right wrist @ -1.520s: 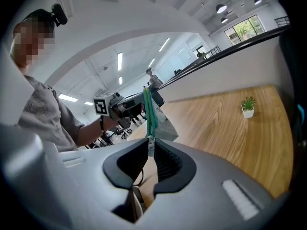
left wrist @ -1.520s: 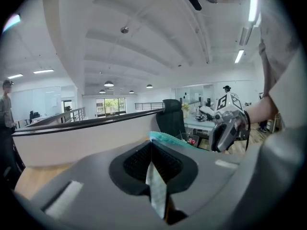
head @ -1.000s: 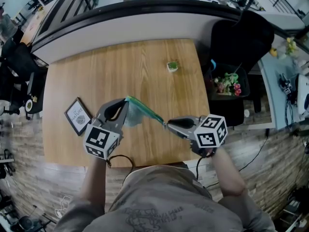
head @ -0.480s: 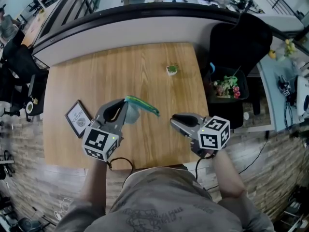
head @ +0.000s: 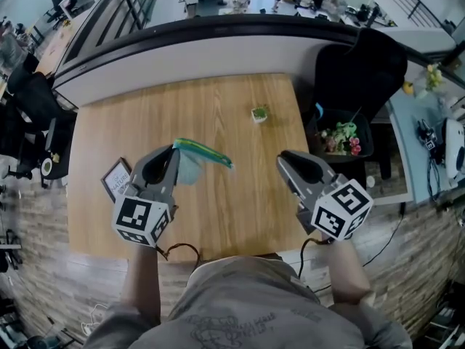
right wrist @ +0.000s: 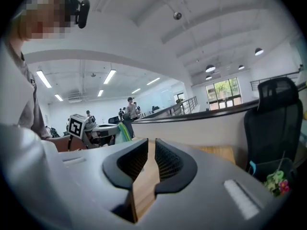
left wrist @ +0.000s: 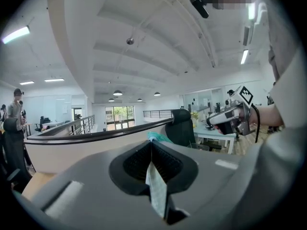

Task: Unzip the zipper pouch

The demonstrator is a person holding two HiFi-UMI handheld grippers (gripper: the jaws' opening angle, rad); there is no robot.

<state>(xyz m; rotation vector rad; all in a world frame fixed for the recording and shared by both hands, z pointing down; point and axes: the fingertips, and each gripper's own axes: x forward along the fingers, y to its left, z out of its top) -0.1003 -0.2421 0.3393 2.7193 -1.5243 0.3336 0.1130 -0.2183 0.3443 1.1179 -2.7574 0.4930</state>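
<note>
I hold the zipper pouch (head: 192, 169) clamped in my left gripper (head: 168, 157), my right gripper (head: 286, 162) slightly parted and empty (can't judge whether the green zipper (head: 207, 153) is fully undone).

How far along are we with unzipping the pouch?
Likely done: the right tongs stand slightly apart, empty, well clear of the pouch, so the pull seems finished. In hand: the left tongs are shut on the pouch's fabric, holding it above the table, teal zipper edge sticking out. Left: confirm it is open along its length, which these views do not show, then set the pouch down.
</note>
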